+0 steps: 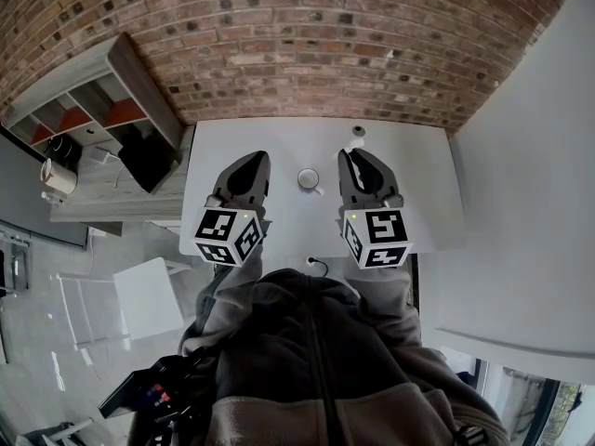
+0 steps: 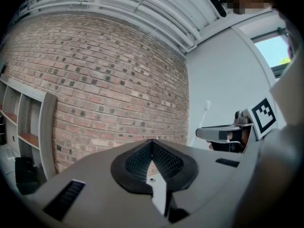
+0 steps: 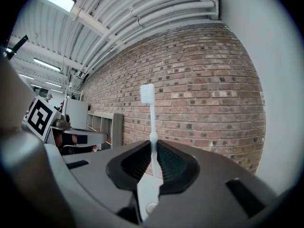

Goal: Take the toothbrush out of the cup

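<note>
The right gripper (image 3: 153,148) is clamping its jaws on the handle of a white toothbrush (image 3: 150,120), which is standing up out of the black pads with its bristle head showing against the brick wall (image 3: 204,94) and is clear of the cup. In the head view the white cup (image 1: 308,178) is standing upright on the white table (image 1: 423,189), between the two grippers and touching neither, its handle turned toward the near right. The left gripper (image 2: 152,146) is holding its jaws pressed together with nothing between them, hovering over the table's left part. The table's far edge is meeting the brick wall and its right side is running along a plain white wall (image 1: 535,156), while bare tabletop is lying open on both sides of the cup. A thin dark cable (image 1: 318,266) is curling at the near edge, just ahead of the person's grey jacket (image 1: 316,360). Left of the table, a grey shelf unit (image 1: 116,86) with orange panels is standing against the bricks, and a black item (image 1: 147,159) — too dark to name — is sitting between it and the table. The only print showing is the black-and-white square markers on each gripper's cube (image 1: 228,235)
</note>
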Demonstrator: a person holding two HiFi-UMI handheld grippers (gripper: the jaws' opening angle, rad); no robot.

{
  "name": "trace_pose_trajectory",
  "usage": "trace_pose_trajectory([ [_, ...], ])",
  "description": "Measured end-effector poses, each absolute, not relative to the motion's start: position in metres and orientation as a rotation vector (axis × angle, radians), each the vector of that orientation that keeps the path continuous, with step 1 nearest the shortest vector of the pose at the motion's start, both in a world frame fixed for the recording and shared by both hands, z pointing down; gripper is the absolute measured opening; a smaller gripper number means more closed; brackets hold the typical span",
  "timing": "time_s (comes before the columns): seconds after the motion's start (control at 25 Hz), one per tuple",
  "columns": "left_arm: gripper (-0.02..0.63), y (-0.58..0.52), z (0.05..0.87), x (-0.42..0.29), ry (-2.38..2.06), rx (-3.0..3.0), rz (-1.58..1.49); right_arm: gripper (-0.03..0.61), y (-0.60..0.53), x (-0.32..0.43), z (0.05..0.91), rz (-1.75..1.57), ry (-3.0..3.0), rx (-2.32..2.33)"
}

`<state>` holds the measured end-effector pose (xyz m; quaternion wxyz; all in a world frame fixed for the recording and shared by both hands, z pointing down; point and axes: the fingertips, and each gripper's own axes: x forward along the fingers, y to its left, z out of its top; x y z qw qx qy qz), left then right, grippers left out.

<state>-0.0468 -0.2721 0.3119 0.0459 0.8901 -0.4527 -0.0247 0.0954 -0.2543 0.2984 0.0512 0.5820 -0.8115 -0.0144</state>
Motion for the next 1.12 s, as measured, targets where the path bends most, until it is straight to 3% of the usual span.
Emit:
trace_pose_trajectory([
  [1.12,0.003,-0.259,0.34,-0.064,-1.375,2.707,-0.073,0.043,-0.235,0.084,0.325,-0.023,-2.456,1.817],
])
